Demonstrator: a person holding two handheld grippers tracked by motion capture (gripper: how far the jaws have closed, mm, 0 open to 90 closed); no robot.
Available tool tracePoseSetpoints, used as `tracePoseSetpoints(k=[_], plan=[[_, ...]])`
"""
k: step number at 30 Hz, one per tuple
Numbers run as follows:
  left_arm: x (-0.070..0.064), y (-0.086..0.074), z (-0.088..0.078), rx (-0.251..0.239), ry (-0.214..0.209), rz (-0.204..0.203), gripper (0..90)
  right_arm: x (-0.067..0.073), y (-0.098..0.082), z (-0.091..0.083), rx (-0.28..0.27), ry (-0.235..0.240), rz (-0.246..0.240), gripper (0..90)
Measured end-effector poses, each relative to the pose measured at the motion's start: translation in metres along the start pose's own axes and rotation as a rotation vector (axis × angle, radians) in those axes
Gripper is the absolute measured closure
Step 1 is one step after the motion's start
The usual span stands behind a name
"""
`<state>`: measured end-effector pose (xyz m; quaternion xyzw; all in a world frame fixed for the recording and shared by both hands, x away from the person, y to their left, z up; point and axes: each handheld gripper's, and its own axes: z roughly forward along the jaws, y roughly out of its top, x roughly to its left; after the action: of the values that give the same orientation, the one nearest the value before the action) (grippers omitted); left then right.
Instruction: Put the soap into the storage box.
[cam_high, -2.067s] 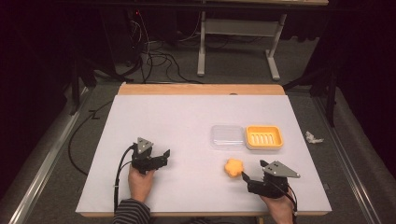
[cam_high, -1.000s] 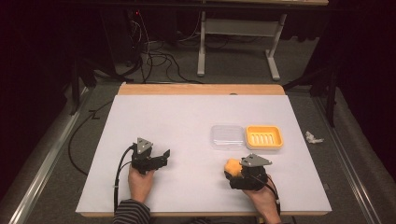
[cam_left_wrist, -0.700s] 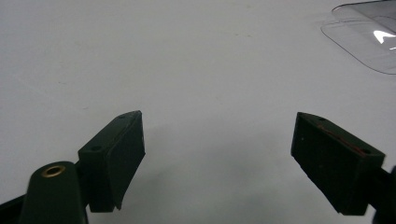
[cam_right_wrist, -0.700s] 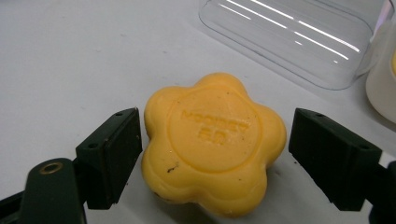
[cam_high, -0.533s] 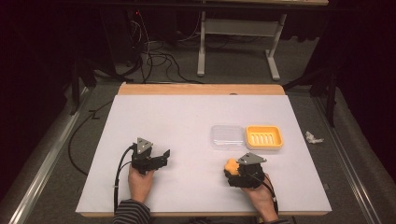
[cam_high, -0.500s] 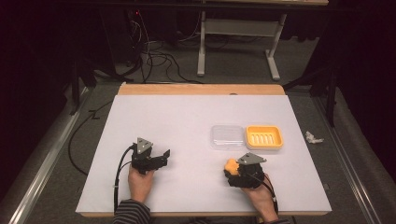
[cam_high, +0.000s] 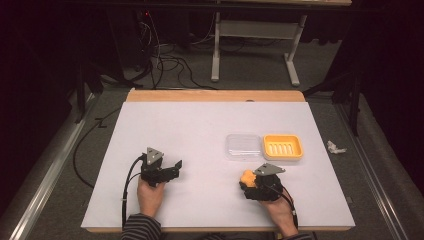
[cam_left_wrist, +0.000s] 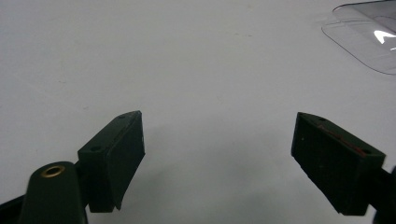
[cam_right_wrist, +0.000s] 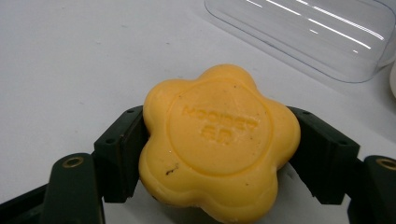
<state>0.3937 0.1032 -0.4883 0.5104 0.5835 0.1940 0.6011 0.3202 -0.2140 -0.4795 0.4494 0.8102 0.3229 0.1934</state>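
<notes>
A yellow flower-shaped soap bar (cam_right_wrist: 218, 140) sits between the jaws of my right gripper (cam_right_wrist: 219, 154), and both jaws press its sides. From above, the soap (cam_high: 247, 177) shows at the tip of the right gripper (cam_high: 250, 183), near the table's front right. My left gripper (cam_high: 175, 167) rests at the front left with its jaws wide apart; in the left gripper view the left gripper (cam_left_wrist: 219, 154) has only bare white table between its jaws. A clear plastic lid (cam_high: 243, 146) and a yellow soap dish (cam_high: 283, 146) lie side by side beyond the soap.
The white table (cam_high: 200, 130) has a wooden strip along its far edge. The clear lid (cam_right_wrist: 317, 32) lies just past the soap, and its corner (cam_left_wrist: 369, 37) shows far right ahead of the left gripper. A crumpled white scrap (cam_high: 335, 147) lies off the table's right side.
My right gripper moved left from the front right corner to the soap and closed its jaws on it. The left gripper stayed put.
</notes>
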Motion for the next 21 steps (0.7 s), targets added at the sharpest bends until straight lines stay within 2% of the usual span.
tracePoseSetpoints(k=[3,9,21], plan=[[0.0001,0.0001,0.0001,-0.001,0.0,-0.001,17.9,-0.0012,0.0026,-0.0004,0.022,0.01,-0.002,26.6],[0.0002,0.0003,0.0005,0.001,-0.003,-0.008,18.0,-0.0034,0.0044,-0.0006,0.032,0.026,0.005,26.9],[0.0003,0.0005,0.0005,0.001,-0.004,-0.01,18.1,-0.005,0.0068,-0.0064,0.048,0.044,-0.035,27.3]])
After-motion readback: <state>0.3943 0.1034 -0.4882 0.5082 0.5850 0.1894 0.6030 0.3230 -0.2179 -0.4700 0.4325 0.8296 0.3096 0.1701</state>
